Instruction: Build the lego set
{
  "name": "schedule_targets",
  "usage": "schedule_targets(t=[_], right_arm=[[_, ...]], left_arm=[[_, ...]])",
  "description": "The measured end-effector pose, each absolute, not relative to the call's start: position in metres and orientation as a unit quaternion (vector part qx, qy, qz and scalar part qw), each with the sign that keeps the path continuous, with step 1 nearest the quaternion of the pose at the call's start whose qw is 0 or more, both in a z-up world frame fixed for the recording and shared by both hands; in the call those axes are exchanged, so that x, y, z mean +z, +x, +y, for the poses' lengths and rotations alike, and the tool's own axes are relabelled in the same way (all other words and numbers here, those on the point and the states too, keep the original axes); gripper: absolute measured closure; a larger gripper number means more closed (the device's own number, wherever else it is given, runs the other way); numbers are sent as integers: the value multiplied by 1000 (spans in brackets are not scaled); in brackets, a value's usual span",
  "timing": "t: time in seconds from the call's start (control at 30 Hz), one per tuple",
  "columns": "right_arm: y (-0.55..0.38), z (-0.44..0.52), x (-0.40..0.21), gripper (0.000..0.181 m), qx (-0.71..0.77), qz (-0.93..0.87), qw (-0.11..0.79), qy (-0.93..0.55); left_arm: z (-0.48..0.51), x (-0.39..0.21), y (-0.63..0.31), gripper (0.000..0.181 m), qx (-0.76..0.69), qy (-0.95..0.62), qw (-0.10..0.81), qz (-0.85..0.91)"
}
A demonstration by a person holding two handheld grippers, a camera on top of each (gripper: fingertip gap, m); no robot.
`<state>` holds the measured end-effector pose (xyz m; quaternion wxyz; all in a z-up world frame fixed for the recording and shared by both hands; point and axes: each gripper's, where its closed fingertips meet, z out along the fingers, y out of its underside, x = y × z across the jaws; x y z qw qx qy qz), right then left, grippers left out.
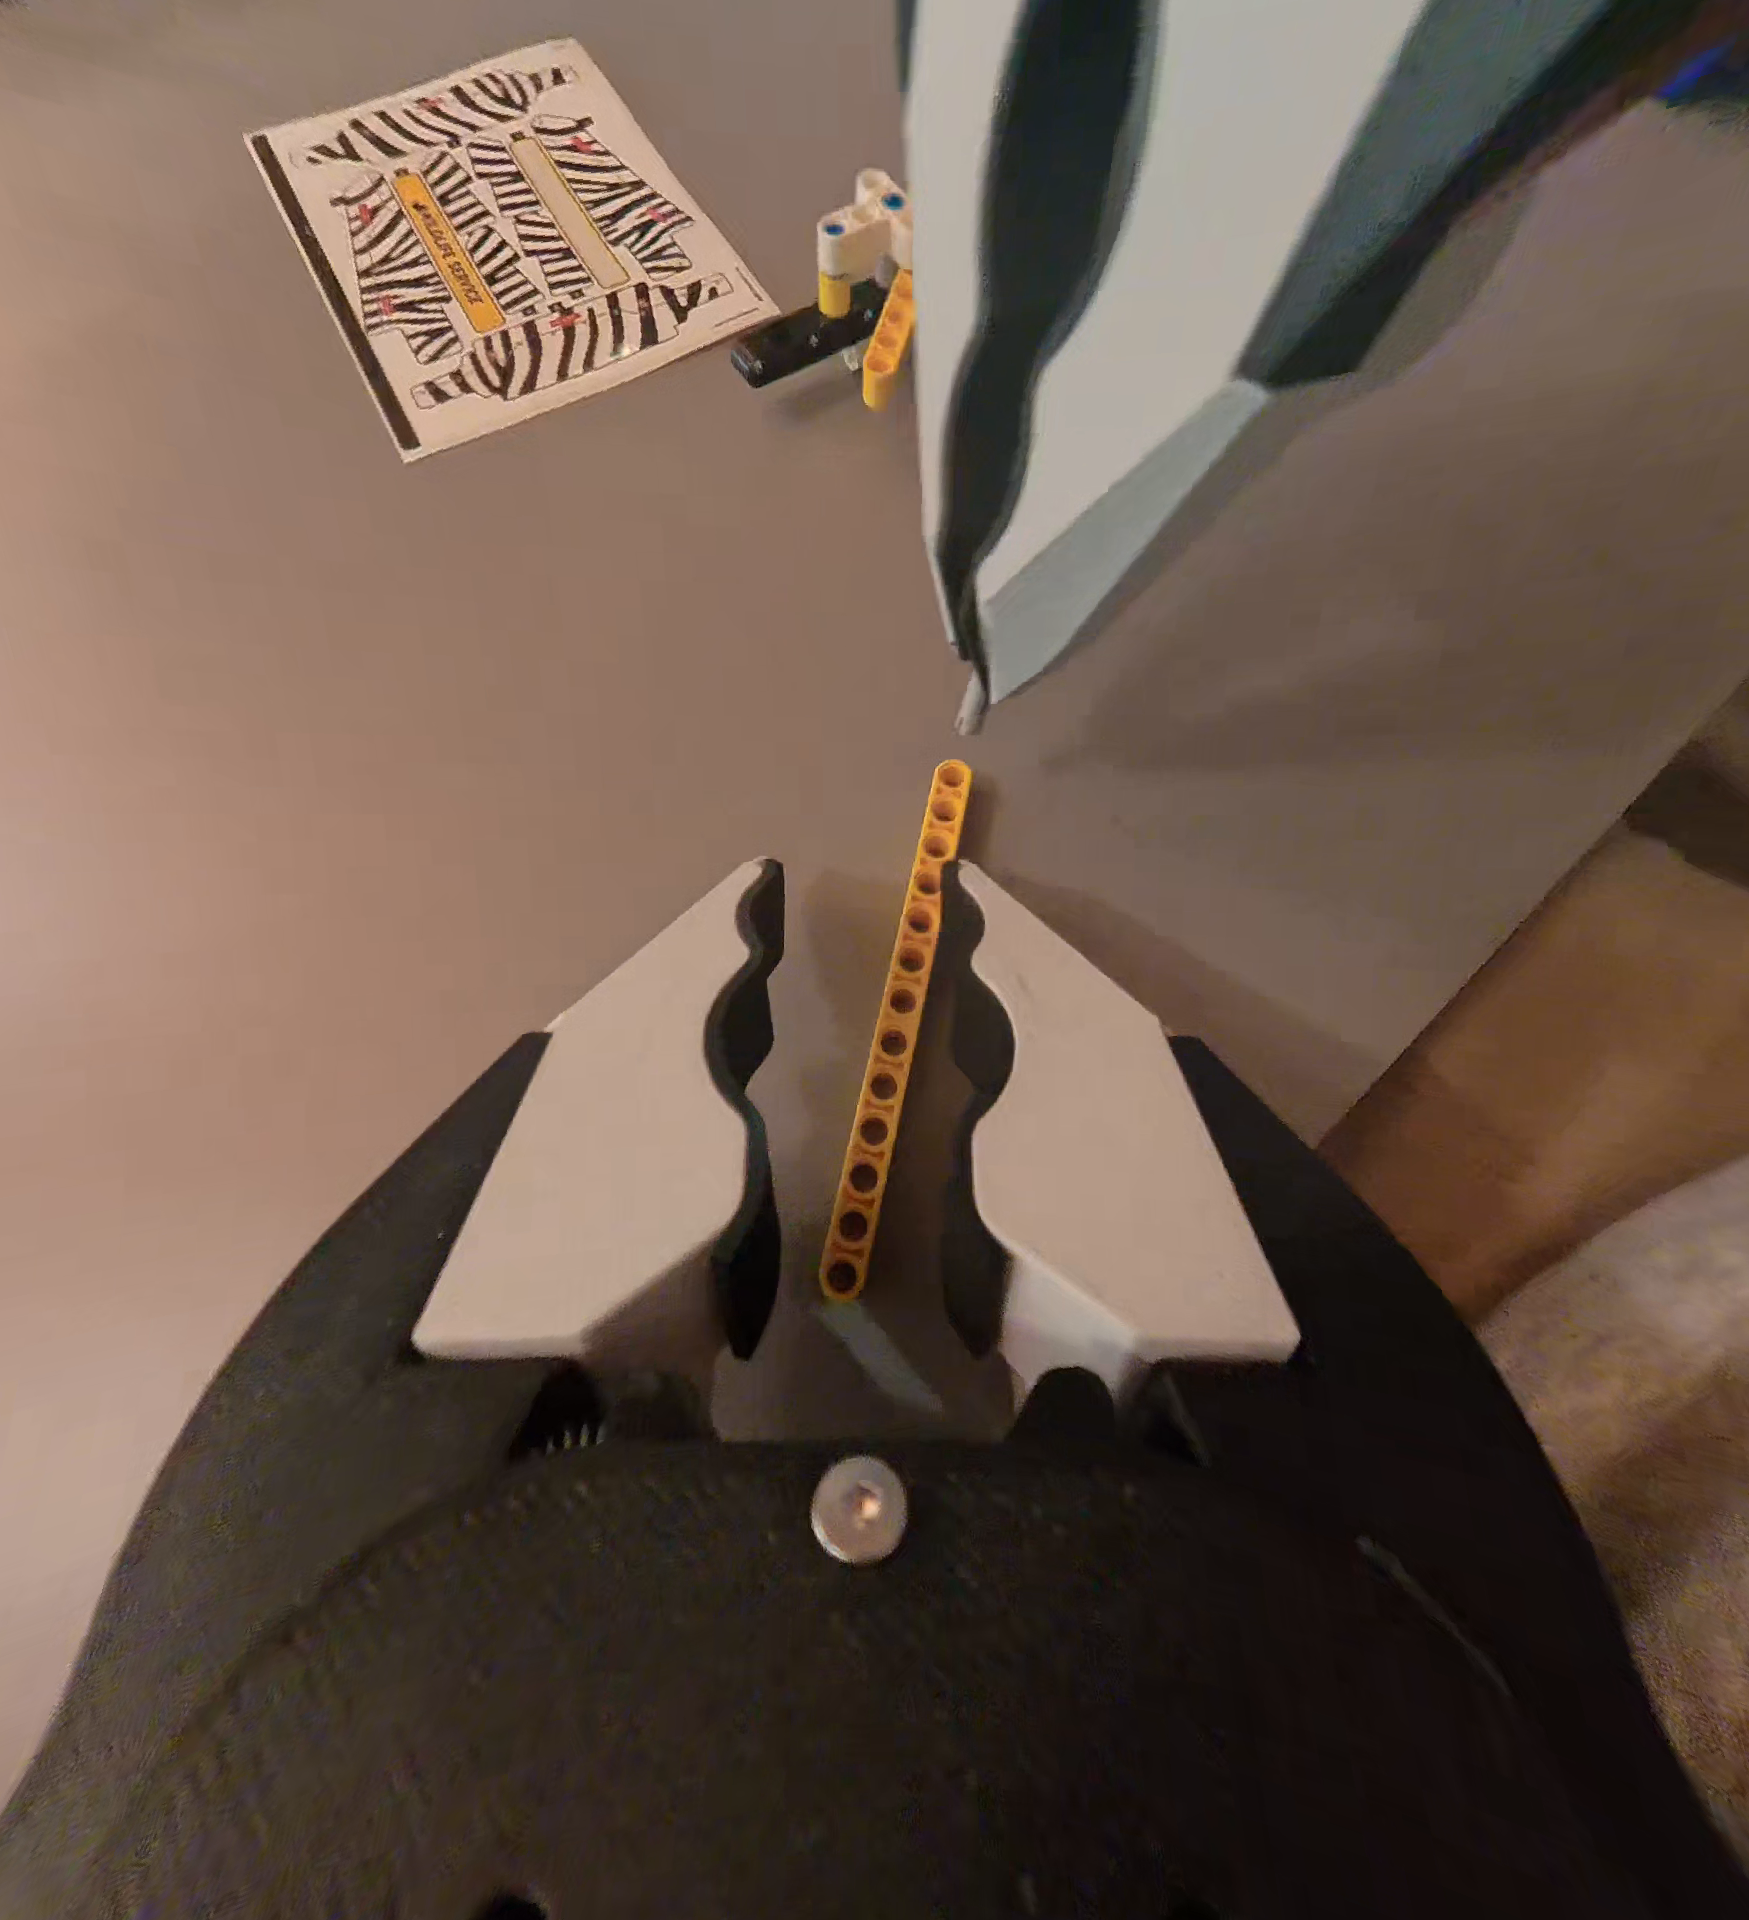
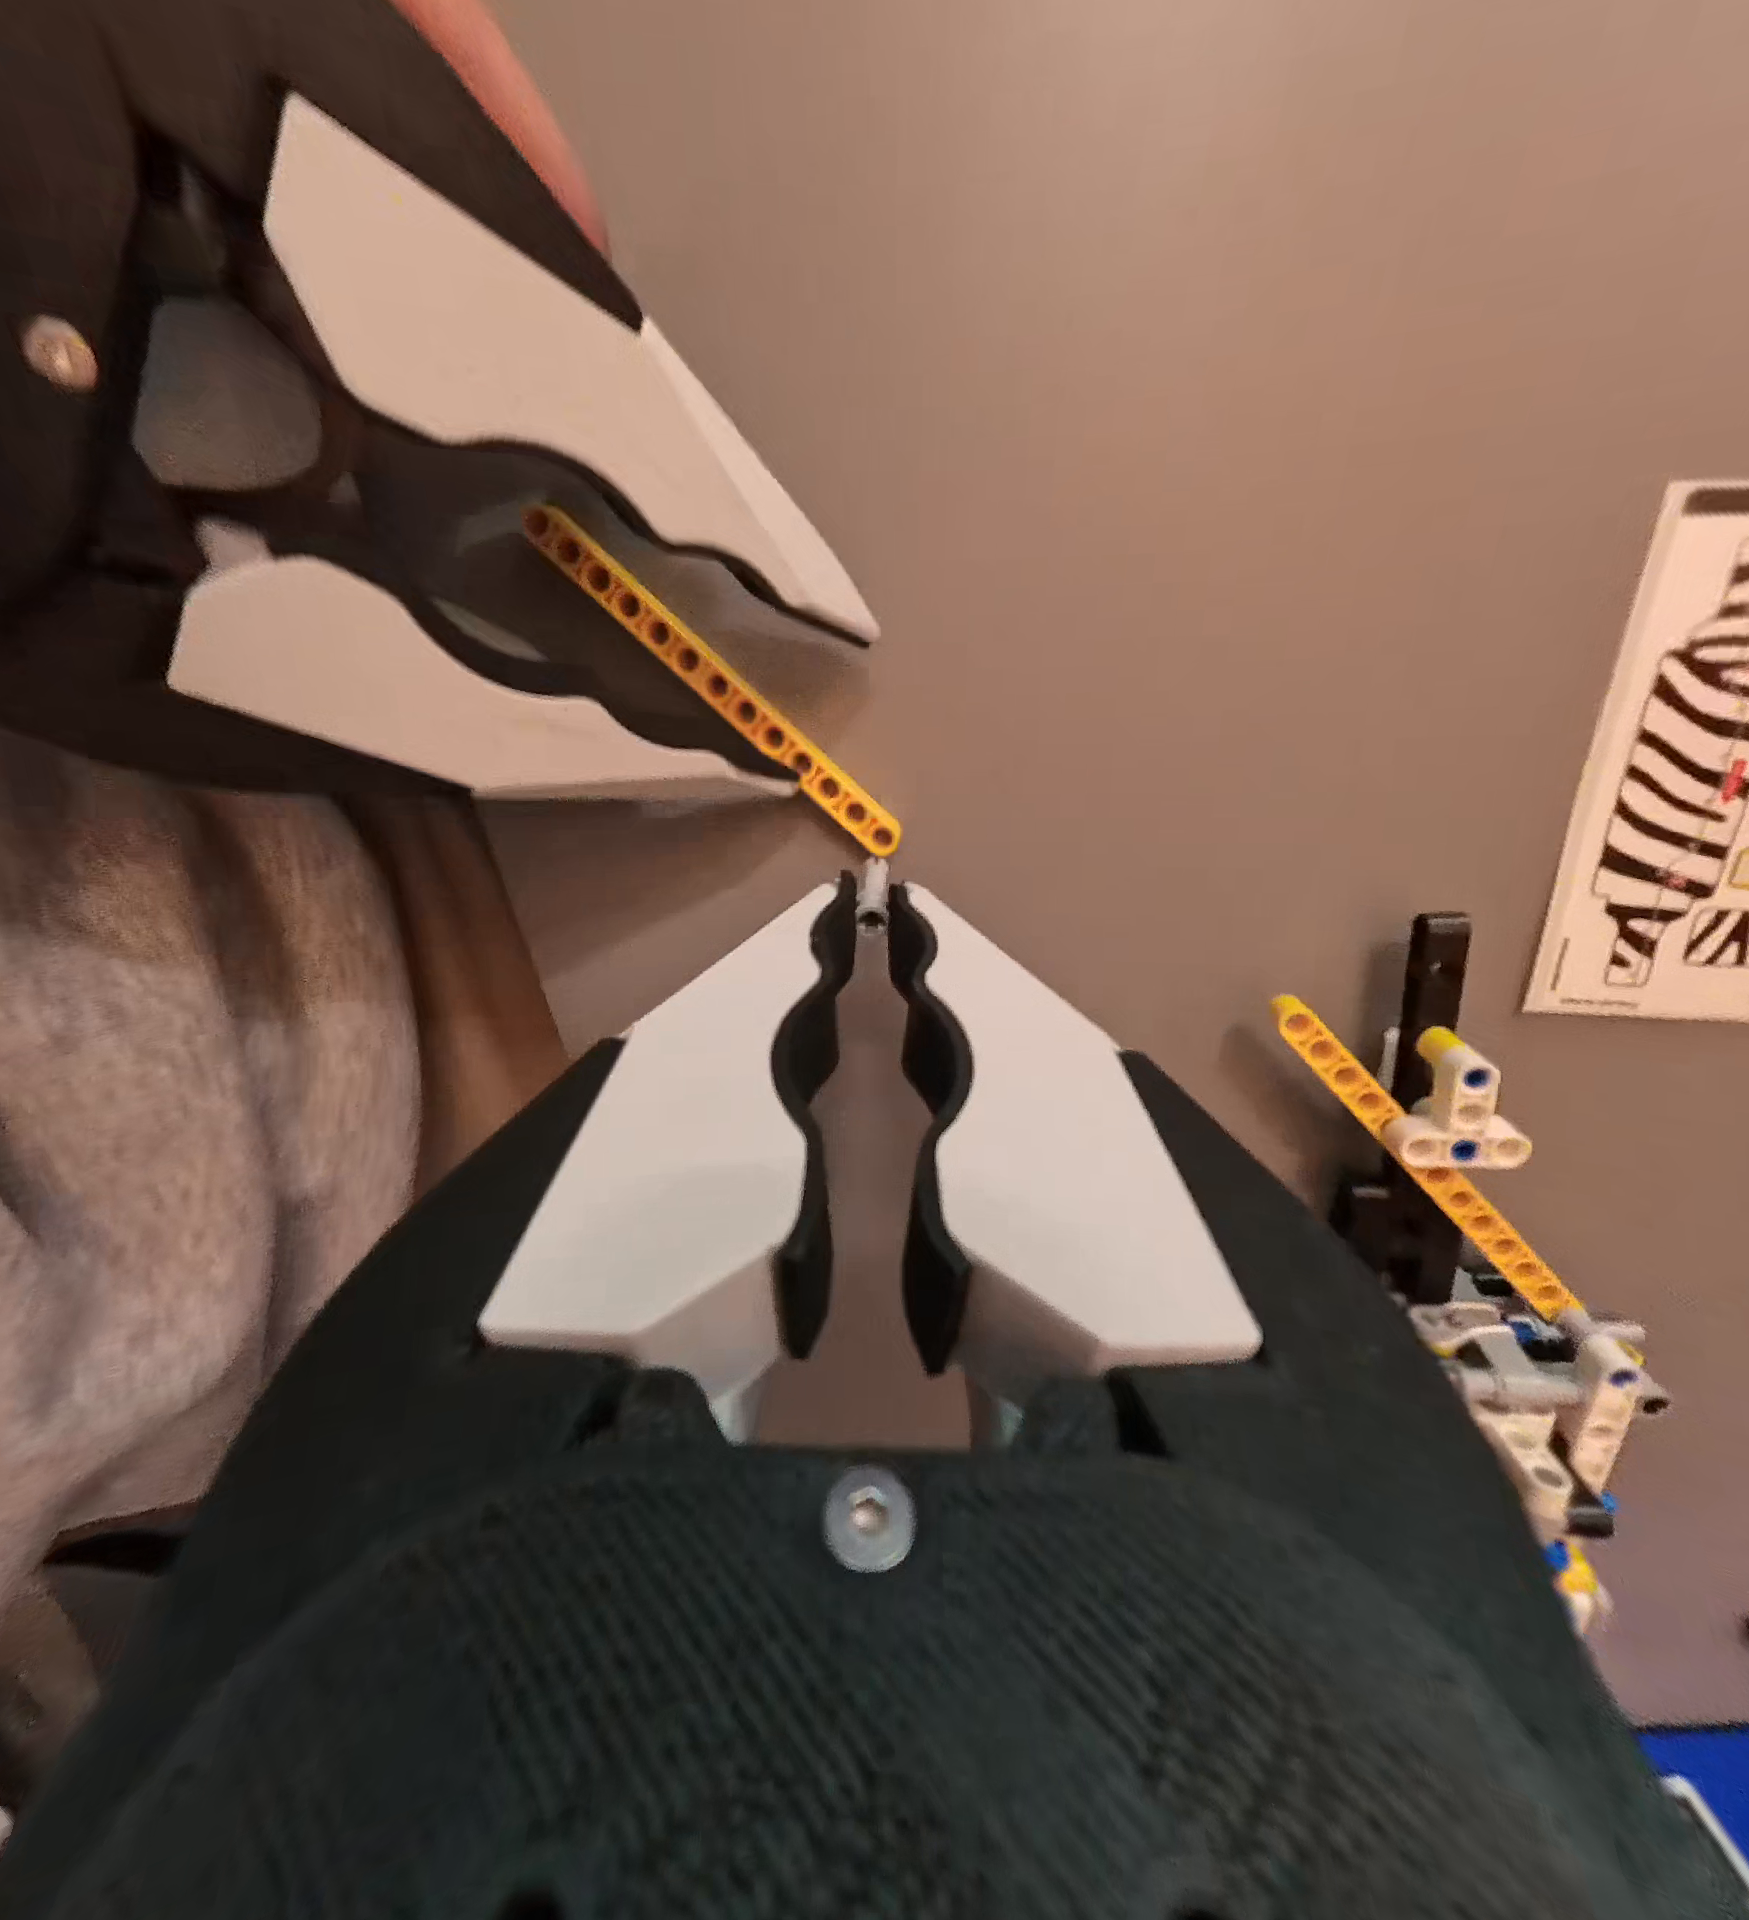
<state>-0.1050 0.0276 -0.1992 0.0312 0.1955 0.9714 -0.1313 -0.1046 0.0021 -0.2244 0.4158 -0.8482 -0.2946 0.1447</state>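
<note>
- The left hand-held gripper (image 1: 865, 883) holds a long yellow beam (image 1: 898, 1029), pointing to 12 o'clock.
- The right hand-held gripper (image 2: 872, 896) pinches a small grey pin (image 2: 873, 900) just below the beam's end hole.
- Next, I think: push the pin in straight.

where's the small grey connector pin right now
In the right wrist view, the small grey connector pin is pinched at the tips of the right gripper, just below the end hole of the long yellow holed beam held by the left gripper.

Dim warm light, soft shadows, wide-angle edge bending, blurred edges
</note>
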Motion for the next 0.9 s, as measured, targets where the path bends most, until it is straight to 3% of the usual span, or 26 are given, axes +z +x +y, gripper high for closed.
schedule_targets(t=[0.03, 0.33, 0.63, 0.9], right_arm=[[-104, 25, -200, 177, -126, 973, 35, 192], [-104, 28, -203, 177, -85, 976, 35, 197], [-94, 31, -203, 177, -89, 971, 36, 218], [-97, 31, -204, 177, -115, 964, 36, 237]], left_arm=[[3, -225, -104, 147, 149, -849, 414, -292], [16, -217, -92, 145, 110, -850, 438, -269], [17, -230, -86, 173, 89, -869, 411, -260], [12, -227, -91, 173, 138, -875, 400, -236]])
